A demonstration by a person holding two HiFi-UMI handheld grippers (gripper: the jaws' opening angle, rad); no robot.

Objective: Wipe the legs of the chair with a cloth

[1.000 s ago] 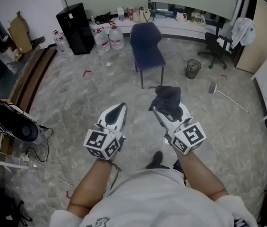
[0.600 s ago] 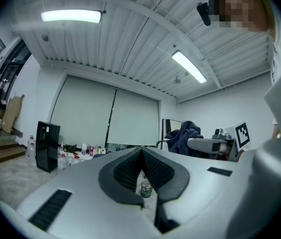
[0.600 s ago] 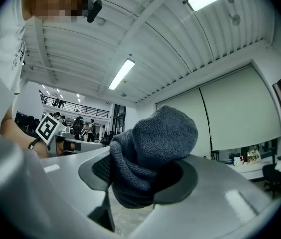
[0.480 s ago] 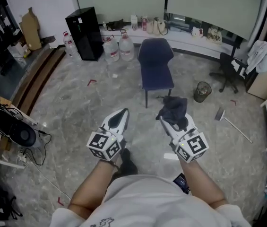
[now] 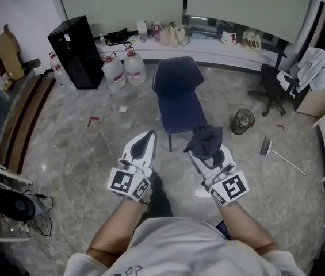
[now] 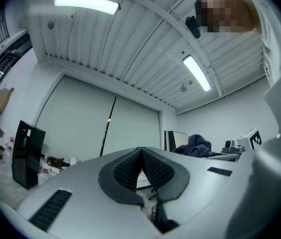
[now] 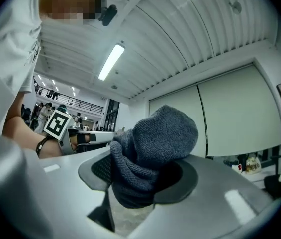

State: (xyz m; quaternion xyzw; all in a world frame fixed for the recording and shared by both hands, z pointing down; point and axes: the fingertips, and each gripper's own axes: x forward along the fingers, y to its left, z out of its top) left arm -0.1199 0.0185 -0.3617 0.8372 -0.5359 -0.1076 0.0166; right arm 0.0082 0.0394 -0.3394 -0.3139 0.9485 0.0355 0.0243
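A dark blue chair [image 5: 178,96] stands on the marble floor ahead of me, its thin metal legs [image 5: 169,143] partly hidden behind my grippers. My right gripper [image 5: 203,149] is shut on a dark grey cloth [image 5: 205,140], which bunches up above the jaws [image 7: 152,151]. My left gripper [image 5: 144,143] is shut with nothing in it; its pads [image 6: 141,171] meet. Both grippers hover above the floor just in front of the chair's seat edge, tilted upward.
A black cabinet [image 5: 72,50] and two water jugs [image 5: 123,69] stand at the back left. A wire bin [image 5: 242,121], a broom [image 5: 279,155] and an office chair [image 5: 276,91] are on the right. A ledge with small items [image 5: 208,39] runs along the back wall.
I have stepped closer to the chair, which now lies right ahead of the grippers. The cloth stays clamped in the right gripper; both grippers keep their pose.
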